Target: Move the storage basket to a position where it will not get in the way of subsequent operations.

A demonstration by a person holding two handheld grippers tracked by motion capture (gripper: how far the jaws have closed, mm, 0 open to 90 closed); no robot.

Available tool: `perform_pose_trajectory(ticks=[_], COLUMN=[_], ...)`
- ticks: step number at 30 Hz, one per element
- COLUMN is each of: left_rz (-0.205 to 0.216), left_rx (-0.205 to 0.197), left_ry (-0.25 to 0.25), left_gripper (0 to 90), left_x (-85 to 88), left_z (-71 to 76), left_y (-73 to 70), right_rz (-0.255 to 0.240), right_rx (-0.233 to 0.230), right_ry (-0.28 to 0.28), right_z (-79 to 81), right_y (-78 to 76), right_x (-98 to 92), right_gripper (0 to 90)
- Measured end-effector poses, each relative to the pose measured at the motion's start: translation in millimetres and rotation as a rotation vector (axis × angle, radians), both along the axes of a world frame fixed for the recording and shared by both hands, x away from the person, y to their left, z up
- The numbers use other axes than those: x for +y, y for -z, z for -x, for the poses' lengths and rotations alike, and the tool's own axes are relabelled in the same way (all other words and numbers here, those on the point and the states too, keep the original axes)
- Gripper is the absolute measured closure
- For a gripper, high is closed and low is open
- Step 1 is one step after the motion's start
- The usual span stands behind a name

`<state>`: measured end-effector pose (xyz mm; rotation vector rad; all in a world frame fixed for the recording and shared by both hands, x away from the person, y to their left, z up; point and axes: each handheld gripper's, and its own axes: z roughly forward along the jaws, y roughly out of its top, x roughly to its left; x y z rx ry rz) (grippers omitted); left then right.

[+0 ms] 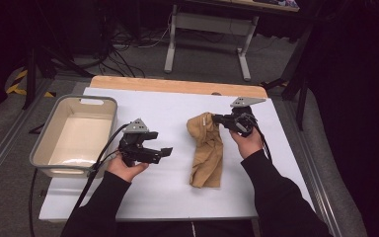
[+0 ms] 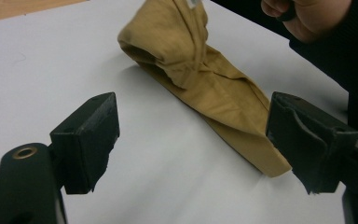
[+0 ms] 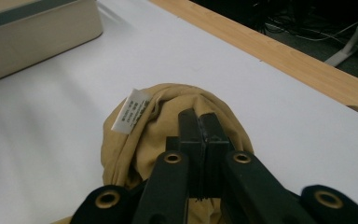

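A tan cloth (image 1: 207, 150) lies in a long crumpled strip on the white table top (image 1: 153, 197). Its far end is lifted off the surface, with my right gripper (image 1: 216, 118) shut on it. In the right gripper view the two jaws (image 3: 199, 122) stand pressed together on a fold of the cloth (image 3: 168, 100), beside a white label (image 3: 131, 111). My left gripper (image 1: 160, 143) hovers left of the cloth, open, with nothing between its fingers. From the left gripper view (image 2: 191, 140) the cloth (image 2: 205, 84) lies a little beyond the jaws.
A beige bin (image 1: 74, 98) stands at the table's left side, its wall also visible in the right gripper view (image 3: 37, 28). A wooden strip (image 1: 177, 85) runs along the far edge. A desk frame and cables sit on the floor beyond.
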<state>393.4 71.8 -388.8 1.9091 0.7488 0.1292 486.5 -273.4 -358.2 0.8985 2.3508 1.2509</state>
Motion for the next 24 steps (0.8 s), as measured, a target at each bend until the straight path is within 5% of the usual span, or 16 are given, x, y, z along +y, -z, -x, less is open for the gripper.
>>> perform_pose_trajectory(ticks=[13, 19, 24], left_rz=[-0.004, -0.006, -0.011], left_rx=[0.0, 0.007, 0.014], left_ry=[0.019, 0.039, 0.06], left_gripper=[18.8, 19.2, 19.7], left_x=[-4.1, -10.5, -17.6], left_z=[0.7, 1.8, 3.3], left_y=[1.7, 3.3, 4.5], right_rz=[0.002, -0.005, -0.013], right_rx=[0.043, 0.018, -0.009], right_ry=[0.133, 0.176, 0.124], right_z=[-42.6, -42.1, -22.6], right_y=[16.7, 16.6, 9.6], right_x=[-8.6, -14.4, -18.7], right_gripper=[88.8, 62.6, 49.9])
